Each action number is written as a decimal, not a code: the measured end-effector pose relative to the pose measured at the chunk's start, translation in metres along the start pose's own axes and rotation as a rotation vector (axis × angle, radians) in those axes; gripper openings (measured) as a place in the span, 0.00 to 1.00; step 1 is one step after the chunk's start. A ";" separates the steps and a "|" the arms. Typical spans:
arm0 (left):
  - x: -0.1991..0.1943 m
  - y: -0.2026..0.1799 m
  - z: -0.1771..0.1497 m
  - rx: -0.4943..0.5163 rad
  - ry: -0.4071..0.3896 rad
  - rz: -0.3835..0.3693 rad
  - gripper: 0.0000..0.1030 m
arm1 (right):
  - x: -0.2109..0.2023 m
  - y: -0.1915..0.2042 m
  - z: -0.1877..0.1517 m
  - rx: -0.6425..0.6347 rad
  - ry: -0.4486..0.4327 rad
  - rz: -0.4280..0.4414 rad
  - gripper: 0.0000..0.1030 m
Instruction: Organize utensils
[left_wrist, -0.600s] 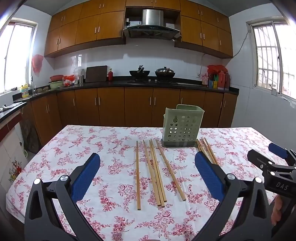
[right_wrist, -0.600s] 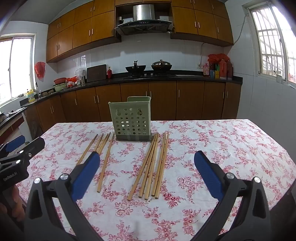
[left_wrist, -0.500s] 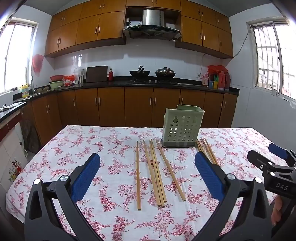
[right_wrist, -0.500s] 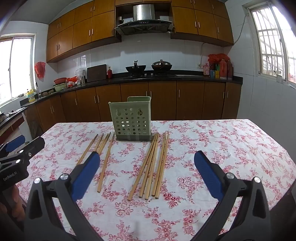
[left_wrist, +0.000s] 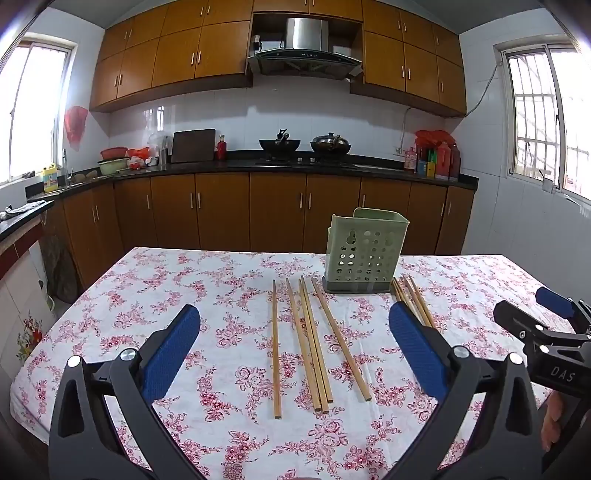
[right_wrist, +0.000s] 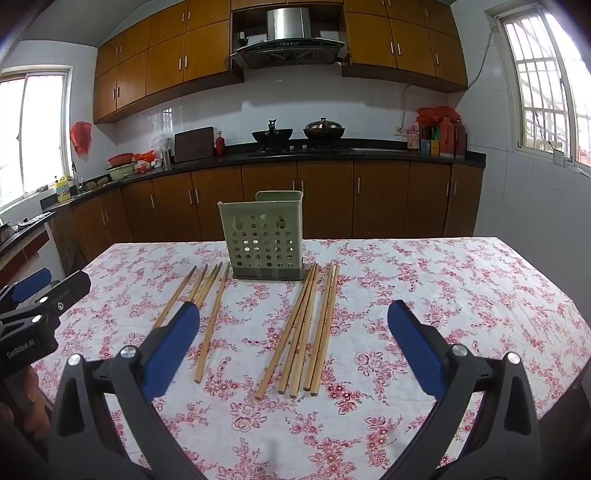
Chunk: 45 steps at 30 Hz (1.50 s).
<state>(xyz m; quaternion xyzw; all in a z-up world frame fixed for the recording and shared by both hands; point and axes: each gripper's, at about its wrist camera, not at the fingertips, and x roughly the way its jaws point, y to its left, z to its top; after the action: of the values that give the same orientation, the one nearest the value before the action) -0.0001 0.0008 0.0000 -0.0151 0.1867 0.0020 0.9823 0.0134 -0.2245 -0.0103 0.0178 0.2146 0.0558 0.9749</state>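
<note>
Wooden chopsticks lie in two groups on the tabletop (right_wrist: 461, 295), which is covered by a white cloth printed with red flowers; between the groups, toward the far side, stands the green perforated holder (right_wrist: 264, 240), upright on a dark base. We count four sticks in the left group (left_wrist: 308, 343) and five in the right group (right_wrist: 306, 328); every stick lies flat on the cloth with its far end near the holder and its near end toward us; none is inside the holder as far as we can see.

We hold the left gripper (left_wrist: 295, 354) above the near edge of the tabletop, facing the left group; its jaws stand fully apart, with nothing between the blue pads (left_wrist: 170, 354) and no contact with any stick. We hold the right gripper (right_wrist: 293, 350) likewise above the near edge, facing the right group; its jaws are spread wide and carry nothing.

In the left wrist view the right gripper appears at the right edge; in the right wrist view the left gripper appears at the left edge, with part of a hand (right_wrist: 22, 402) below it. Behind the tabletop runs a kitchen counter (right_wrist: 332, 153) with brown cabinets; two woks (right_wrist: 299, 133) sit on the stove.
</note>
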 end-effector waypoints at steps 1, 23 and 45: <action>0.000 0.000 0.000 0.000 0.000 -0.001 0.98 | 0.000 0.000 0.000 0.000 0.000 0.000 0.96; 0.000 0.000 0.000 -0.002 0.002 -0.001 0.98 | 0.000 -0.001 0.000 0.001 0.001 0.000 0.96; 0.000 -0.005 0.000 -0.001 0.003 0.000 0.98 | 0.001 -0.002 -0.001 0.004 0.003 0.001 0.96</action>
<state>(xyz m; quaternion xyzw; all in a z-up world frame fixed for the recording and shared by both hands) 0.0004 -0.0040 0.0000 -0.0158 0.1883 0.0023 0.9820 0.0146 -0.2261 -0.0116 0.0196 0.2163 0.0561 0.9745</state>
